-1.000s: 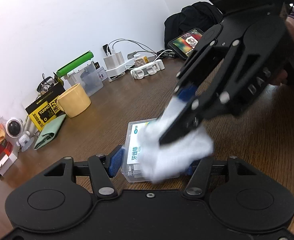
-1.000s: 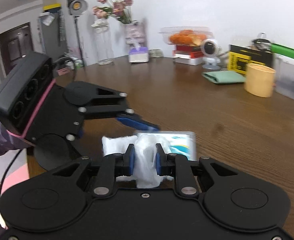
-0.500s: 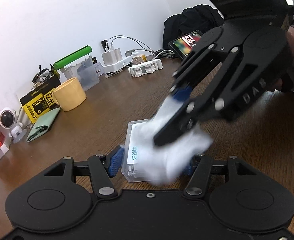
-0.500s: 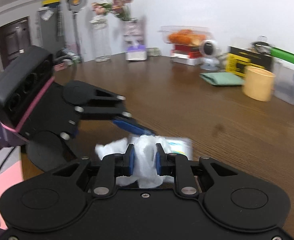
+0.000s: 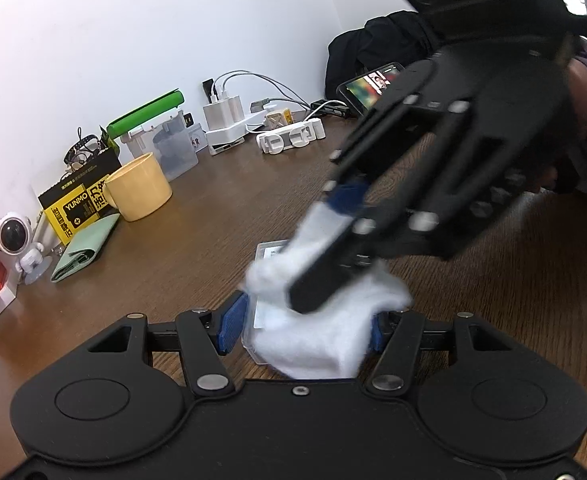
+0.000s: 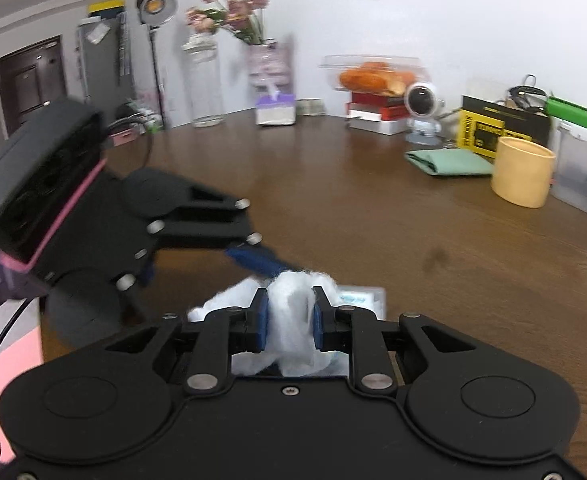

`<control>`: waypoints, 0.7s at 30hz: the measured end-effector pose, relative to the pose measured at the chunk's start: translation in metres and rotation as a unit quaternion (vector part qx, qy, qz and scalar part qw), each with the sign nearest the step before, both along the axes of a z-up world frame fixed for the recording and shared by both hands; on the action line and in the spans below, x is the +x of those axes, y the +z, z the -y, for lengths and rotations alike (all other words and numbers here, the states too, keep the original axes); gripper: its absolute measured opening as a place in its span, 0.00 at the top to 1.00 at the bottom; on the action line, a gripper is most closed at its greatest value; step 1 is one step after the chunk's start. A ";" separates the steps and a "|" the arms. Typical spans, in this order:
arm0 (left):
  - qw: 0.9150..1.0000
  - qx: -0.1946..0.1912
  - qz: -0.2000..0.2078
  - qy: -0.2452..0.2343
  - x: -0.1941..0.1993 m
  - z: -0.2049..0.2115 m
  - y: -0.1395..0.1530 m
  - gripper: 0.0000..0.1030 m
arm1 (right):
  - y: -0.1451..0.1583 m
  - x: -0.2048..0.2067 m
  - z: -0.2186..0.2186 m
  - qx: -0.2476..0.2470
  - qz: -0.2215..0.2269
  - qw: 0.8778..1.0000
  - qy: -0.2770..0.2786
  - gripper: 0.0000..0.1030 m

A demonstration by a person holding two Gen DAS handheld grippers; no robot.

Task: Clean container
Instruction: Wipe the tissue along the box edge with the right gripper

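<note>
A small clear plastic container (image 5: 267, 254) with a printed label lies flat on the brown table, mostly covered by a white wipe (image 5: 325, 336). My left gripper (image 5: 301, 326) is shut on the container's two sides. My right gripper (image 6: 289, 318) is shut on the wipe (image 6: 289, 300) and presses it down on the container's lid (image 6: 359, 298). In the left wrist view the right gripper (image 5: 321, 280) comes in from the upper right. In the right wrist view the left gripper (image 6: 253, 258) reaches in from the left.
A yellow mug (image 5: 139, 188), a green wallet (image 5: 85, 252), a yellow-black box (image 5: 73, 208), a small white camera robot (image 5: 17, 240) and chargers (image 5: 229, 120) line the wall. A phone (image 5: 369, 86), vases (image 6: 205, 80) and a tissue box (image 6: 275, 106) stand farther off.
My right gripper has dragged the wipe across the container lid toward the left gripper, now covering more of the label. The left gripper keeps its hold.
</note>
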State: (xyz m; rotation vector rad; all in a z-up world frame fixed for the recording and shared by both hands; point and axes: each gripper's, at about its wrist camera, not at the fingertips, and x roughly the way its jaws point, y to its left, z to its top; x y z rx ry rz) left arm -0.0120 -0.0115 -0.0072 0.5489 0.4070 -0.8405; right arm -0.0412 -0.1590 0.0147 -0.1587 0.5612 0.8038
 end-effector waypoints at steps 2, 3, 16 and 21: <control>1.000 0.001 0.001 0.000 0.002 0.001 -0.001 0.45 | -0.001 -0.007 0.007 -0.001 0.000 1.000 -0.003 0.78; 1.000 0.001 0.001 0.000 0.003 0.001 -0.001 0.45 | -0.001 -0.009 0.011 -0.002 -0.001 1.000 -0.008 0.78; 1.000 0.003 0.005 0.002 -0.001 0.004 -0.004 0.44 | 0.003 0.014 -0.004 -0.005 -0.001 1.000 0.002 0.78; 1.000 0.003 0.006 0.002 -0.004 0.003 -0.004 0.45 | 0.004 -0.003 0.005 -0.012 -0.005 1.000 0.006 0.78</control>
